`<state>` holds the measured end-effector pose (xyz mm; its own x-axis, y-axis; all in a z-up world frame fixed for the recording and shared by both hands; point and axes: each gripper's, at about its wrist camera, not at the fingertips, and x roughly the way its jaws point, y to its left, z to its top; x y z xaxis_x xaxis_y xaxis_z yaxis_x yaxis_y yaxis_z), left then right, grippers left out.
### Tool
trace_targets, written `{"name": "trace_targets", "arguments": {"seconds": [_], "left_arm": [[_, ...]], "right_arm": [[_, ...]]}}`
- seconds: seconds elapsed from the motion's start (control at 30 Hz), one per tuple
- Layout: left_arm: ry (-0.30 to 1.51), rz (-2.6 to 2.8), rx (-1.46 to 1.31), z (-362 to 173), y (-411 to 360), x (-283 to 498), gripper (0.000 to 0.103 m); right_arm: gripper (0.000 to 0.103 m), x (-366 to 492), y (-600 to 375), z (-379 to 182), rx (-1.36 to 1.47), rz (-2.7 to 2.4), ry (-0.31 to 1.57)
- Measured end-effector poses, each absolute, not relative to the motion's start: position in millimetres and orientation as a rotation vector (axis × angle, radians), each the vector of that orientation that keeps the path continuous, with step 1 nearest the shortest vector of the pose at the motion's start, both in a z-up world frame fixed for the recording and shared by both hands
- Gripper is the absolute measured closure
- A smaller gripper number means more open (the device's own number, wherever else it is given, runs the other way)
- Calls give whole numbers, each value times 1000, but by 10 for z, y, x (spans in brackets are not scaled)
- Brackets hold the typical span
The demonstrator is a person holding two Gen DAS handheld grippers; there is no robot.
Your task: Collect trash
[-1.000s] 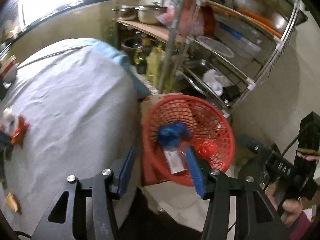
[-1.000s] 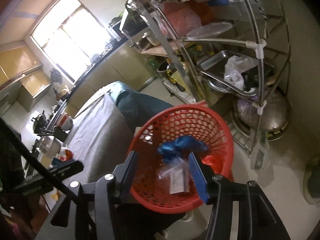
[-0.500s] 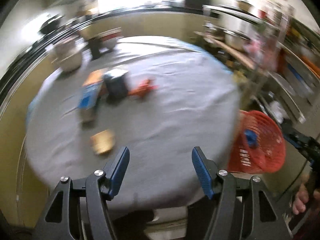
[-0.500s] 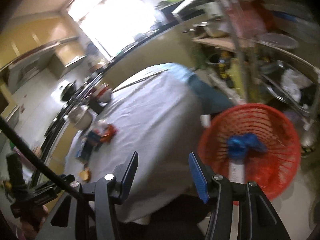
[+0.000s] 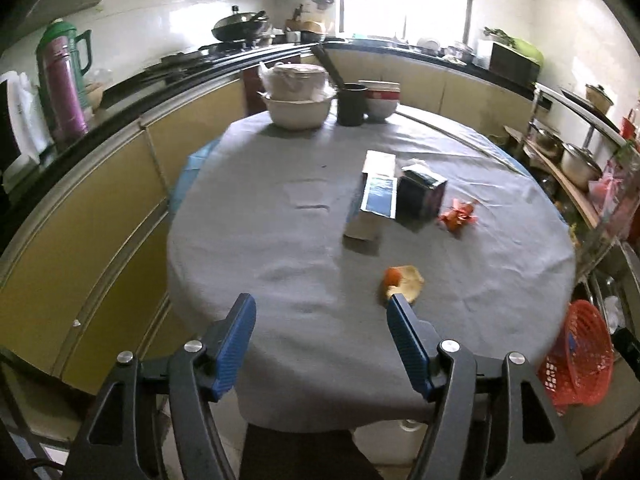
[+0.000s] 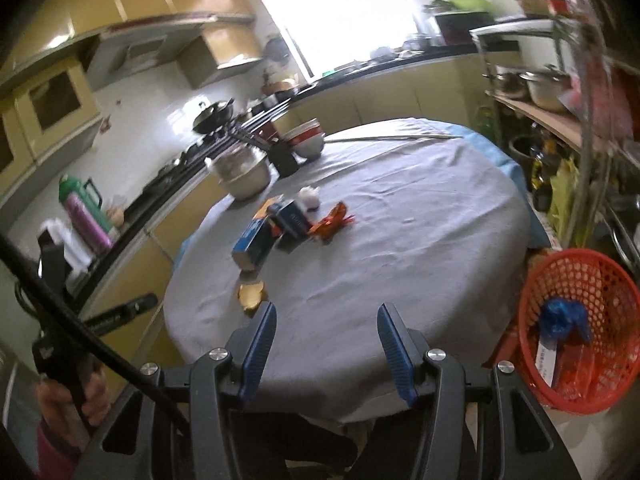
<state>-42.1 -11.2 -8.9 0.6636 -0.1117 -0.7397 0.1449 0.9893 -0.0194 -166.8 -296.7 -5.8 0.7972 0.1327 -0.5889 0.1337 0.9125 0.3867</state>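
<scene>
Trash on tabletop: a round tabletop (image 5: 280, 240) under a grey cloth carries several scraps well apart from its rim.
Peel: a pale, orange-tinged peel (image 5: 402, 282) lies nearest the claws, just beyond the left claw's right finger in the left view.
Red wrapper: a crumpled red wrapper (image 5: 458, 214) sits just beside the dark box.
Boxes: a long blue-and-white carton (image 5: 372, 208) lies on its side, touching or nearly touching a dark blue box (image 5: 422, 196) standing to its right; a white crumpled wad (image 6: 310, 196) lies behind them.
Basket: a red mesh basket (image 6: 580, 280) stands off the tabletop at the right, low beside it; it holds a blue crumpled bag (image 6: 564, 316) and a flat clear packet (image 6: 548, 356).
Dishes: bowls (image 5: 300, 108) and a black cup (image 5: 351, 104) stand at the far edge.
Left claw: the left claw (image 5: 320, 340) is spreading wider, empty, hanging over the near edge of the cloth.
Right claw: the right claw (image 6: 326, 338) is released about halfway, empty, touching nothing, also over the near edge.
Hand: a hand (image 6: 68, 396) grips the other tool's handle at the lower left of the right view.
Change: a second ago both claws were over the basket; now both face the tabletop, with the basket off to the right.
</scene>
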Motion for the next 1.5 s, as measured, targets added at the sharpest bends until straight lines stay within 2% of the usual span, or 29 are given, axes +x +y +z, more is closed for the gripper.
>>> {"name": "trace_targets", "arguments": {"seconds": [0.27,0.6,1.23,1.5], "left_arm": [[887,-137,53,-323,-45,-347,34],[909,-119,58,-379,24,-296,34],[942,-79,57,-350,-35,65,34],[983,-97,76,-489,-127,19,34]], "right_arm": [[46,-1425,-2673,-159,366,53,728],[46,-1192,-2511,-70,336,97,718],[46,-879,-2689,-265,444,117,729],[46,-925,-2702,-409,463,113,759]]}}
